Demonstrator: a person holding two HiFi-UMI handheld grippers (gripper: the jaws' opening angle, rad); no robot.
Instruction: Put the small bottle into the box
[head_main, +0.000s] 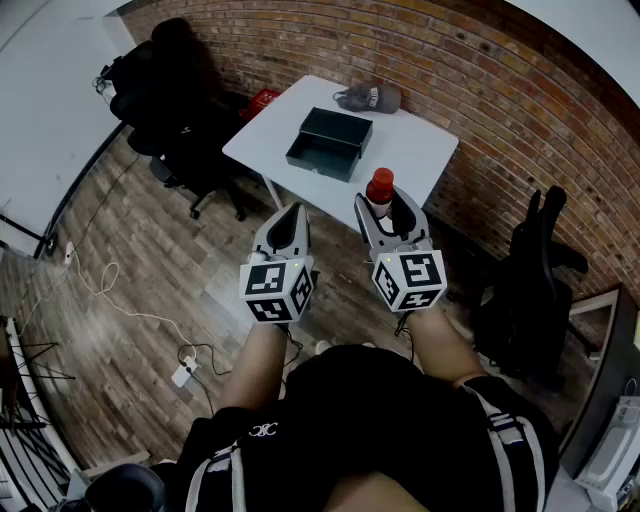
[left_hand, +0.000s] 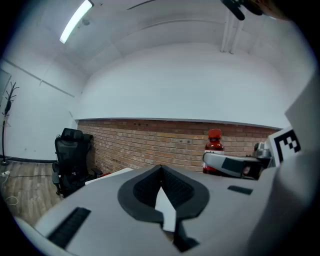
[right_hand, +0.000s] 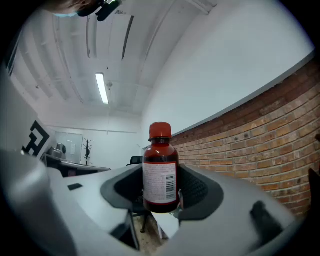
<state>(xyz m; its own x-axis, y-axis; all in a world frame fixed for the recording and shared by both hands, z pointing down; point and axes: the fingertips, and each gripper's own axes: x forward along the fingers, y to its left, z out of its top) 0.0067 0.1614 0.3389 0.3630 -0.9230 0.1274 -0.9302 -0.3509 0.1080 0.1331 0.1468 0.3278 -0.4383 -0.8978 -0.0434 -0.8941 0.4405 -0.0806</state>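
Note:
A small brown bottle (head_main: 380, 189) with a red cap stands upright between the pads of my right gripper (head_main: 386, 208), which is shut on it. In the right gripper view the bottle (right_hand: 160, 172) fills the gap of the right gripper (right_hand: 161, 192), label facing the camera. The open dark green box (head_main: 328, 144) lies on the white table (head_main: 420, 150), ahead of both grippers. My left gripper (head_main: 291, 216) is shut and holds nothing. In the left gripper view the left gripper (left_hand: 161, 172) has its jaws together, and the bottle (left_hand: 214, 145) shows to the right.
A grey cap (head_main: 370, 97) lies at the table's far edge by the brick wall (head_main: 480, 70). A black office chair (head_main: 180, 100) stands left of the table, another black chair (head_main: 535, 275) to the right. Cables and a power strip (head_main: 182, 374) lie on the wooden floor.

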